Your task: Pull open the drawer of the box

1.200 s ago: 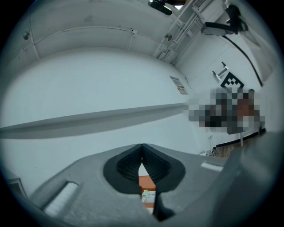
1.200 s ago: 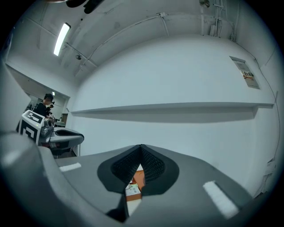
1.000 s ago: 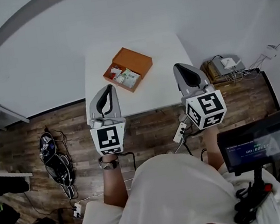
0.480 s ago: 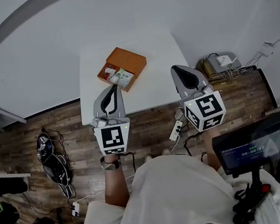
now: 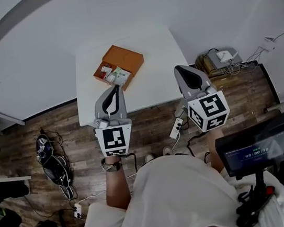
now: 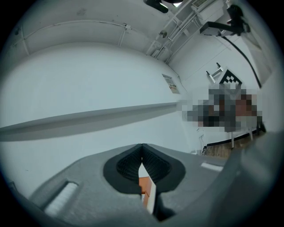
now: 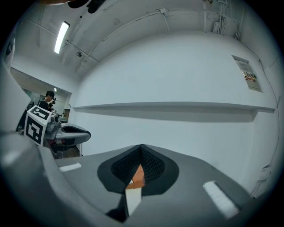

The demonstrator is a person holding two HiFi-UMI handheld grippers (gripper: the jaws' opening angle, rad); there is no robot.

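Box [image 5: 127,59] has shifted dead ahead of left hand-held gripper [image 5: 113,90]; it and right hand-held gripper [image 5: 183,71] are shut, empty. Drawer [image 5: 110,75] already out, so likely done.

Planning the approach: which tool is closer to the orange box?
The left tool: its tip lies just short of the orange box, while the right tool sits farther by the table's right edge.

The left gripper [image 6: 142,148] fills the frame from 4 to 8 o'clock, its dark ribbed pads [image 6: 128,166] meeting at the tips with nothing held. Through the slit toward 6 o'clock show a sliver of the orange box [image 6: 144,184] and the white table [image 6: 151,198] edge. A grey ledge [image 6: 88,117] crosses the white wall [image 6: 88,75], and a notice [image 6: 171,83] hangs at 1 o'clock.
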